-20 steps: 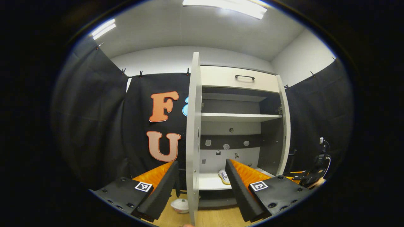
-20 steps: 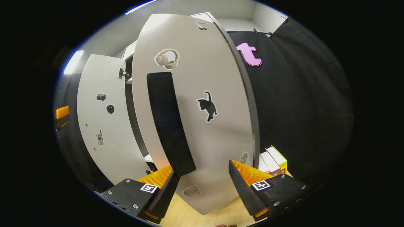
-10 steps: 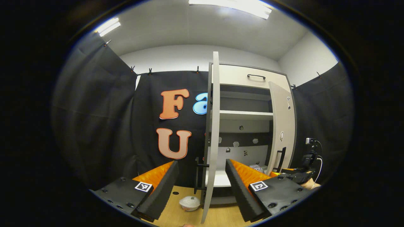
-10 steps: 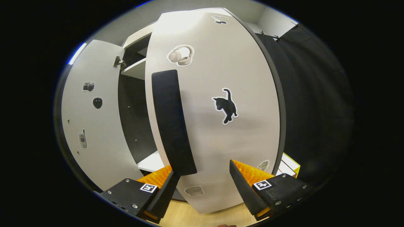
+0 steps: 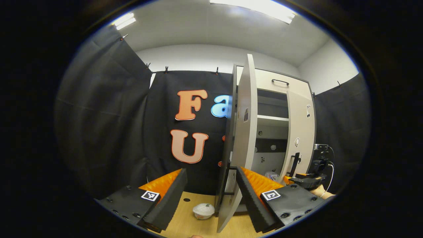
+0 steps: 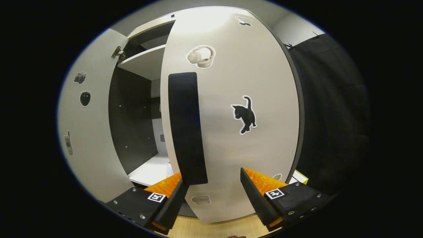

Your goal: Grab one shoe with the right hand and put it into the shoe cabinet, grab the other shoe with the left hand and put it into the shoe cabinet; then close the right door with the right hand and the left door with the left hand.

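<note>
Door-closing stage of the shoe-storage task. In the left gripper view, the shoe cabinet [image 5: 284, 86] stands against the black booth wall with both doors ajar. The left door [image 5: 246, 132] swings out towards the camera and is seen nearly edge-on, just beyond the left gripper [image 5: 211, 195], whose fingers are spread wide with nothing between them. A patterned object, probably one shoe [image 5: 271, 176], lies on the lower shelf inside; the second shoe cannot be made out from here. A small white lidded bowl [image 5: 204, 211] sits on the wooden floor [image 5: 195, 224] beside the left door's lower corner.

In the right gripper view, the right door [image 6: 231, 115], marked by a black cat sticker [image 6: 245, 114] and a headphone sticker [image 6: 201, 56], stands partly shut, with a dark gap to the interior on its free edge. The right gripper [image 6: 213, 195] faces the door's outer panel close to its vertical black handle [image 6: 186, 129]; its fingers are held wide apart and grasp nothing. Contact with the door cannot be confirmed.

Judged progress: the shoe placements appear complete, the right door looks part-way closed, and the left door's closure remains to be done.
</note>
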A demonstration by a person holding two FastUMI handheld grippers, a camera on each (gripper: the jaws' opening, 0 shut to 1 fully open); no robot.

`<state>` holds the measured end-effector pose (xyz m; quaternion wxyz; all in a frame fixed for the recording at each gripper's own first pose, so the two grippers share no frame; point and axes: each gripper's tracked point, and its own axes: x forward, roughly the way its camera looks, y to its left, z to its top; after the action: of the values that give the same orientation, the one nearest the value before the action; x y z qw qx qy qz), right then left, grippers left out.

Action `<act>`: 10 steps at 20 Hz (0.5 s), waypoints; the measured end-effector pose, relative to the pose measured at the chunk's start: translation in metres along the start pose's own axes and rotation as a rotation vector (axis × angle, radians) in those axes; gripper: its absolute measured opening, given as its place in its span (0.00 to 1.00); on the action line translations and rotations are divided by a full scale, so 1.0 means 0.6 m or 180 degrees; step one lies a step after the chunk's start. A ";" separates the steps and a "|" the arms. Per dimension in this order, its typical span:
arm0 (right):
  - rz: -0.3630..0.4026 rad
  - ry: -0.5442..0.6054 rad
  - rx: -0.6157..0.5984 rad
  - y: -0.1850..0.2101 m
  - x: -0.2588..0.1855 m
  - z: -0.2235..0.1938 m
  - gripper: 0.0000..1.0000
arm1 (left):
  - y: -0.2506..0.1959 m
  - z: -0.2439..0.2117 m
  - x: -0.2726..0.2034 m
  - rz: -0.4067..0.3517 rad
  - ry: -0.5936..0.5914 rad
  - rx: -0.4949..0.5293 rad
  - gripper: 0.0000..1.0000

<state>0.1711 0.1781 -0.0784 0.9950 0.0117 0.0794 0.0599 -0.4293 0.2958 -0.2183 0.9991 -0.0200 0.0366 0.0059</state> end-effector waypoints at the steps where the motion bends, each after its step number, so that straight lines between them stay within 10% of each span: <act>1: -0.0023 0.0007 -0.0003 -0.001 0.002 0.001 0.94 | 0.007 -0.003 0.000 0.0004 0.0025 0.0021 0.96; 10: -0.0094 -0.0022 -0.0190 0.013 -0.009 0.036 0.94 | 0.004 -0.046 0.025 -0.0439 0.0194 -0.0036 0.96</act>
<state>0.1685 0.1851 -0.0558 0.9959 -0.0189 0.0744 0.0474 -0.4166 0.2972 -0.2472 0.9954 -0.0282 0.0655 -0.0633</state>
